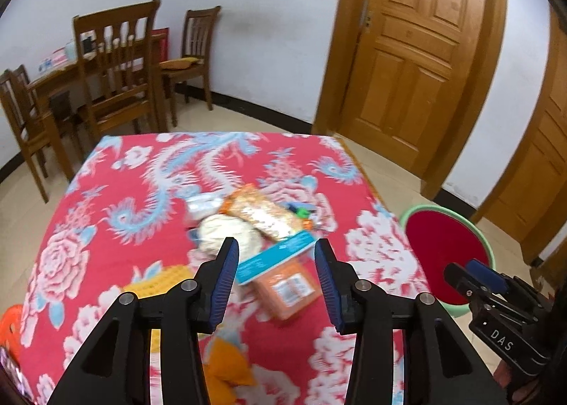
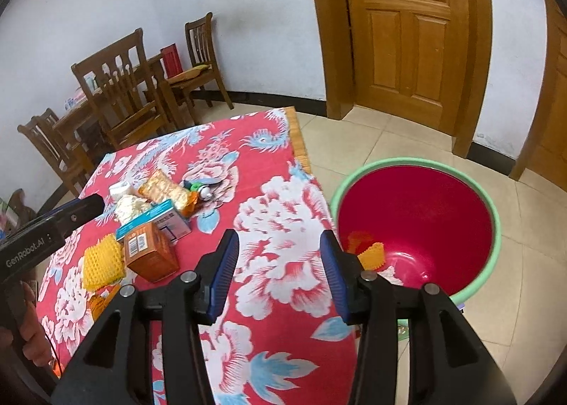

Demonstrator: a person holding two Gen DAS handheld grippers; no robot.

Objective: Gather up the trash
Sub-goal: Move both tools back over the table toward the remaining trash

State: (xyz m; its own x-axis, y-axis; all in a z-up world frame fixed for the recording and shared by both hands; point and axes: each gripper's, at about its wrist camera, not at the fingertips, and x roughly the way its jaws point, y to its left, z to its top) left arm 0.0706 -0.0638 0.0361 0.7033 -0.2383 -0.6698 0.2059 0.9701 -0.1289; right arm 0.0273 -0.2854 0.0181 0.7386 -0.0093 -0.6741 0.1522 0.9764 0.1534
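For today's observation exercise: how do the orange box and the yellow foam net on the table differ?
The orange box is a rigid carton with a printed barcode label; the yellow foam net is soft, plain mesh. The box stands taller, while the net lies lower beside it. Both lie on the floral tablecloth, outside the bin.

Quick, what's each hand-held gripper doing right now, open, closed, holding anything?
Left hand-held gripper: open, empty, above the trash pile on the table.
Right hand-held gripper: open, empty, at the table edge beside the bucket.
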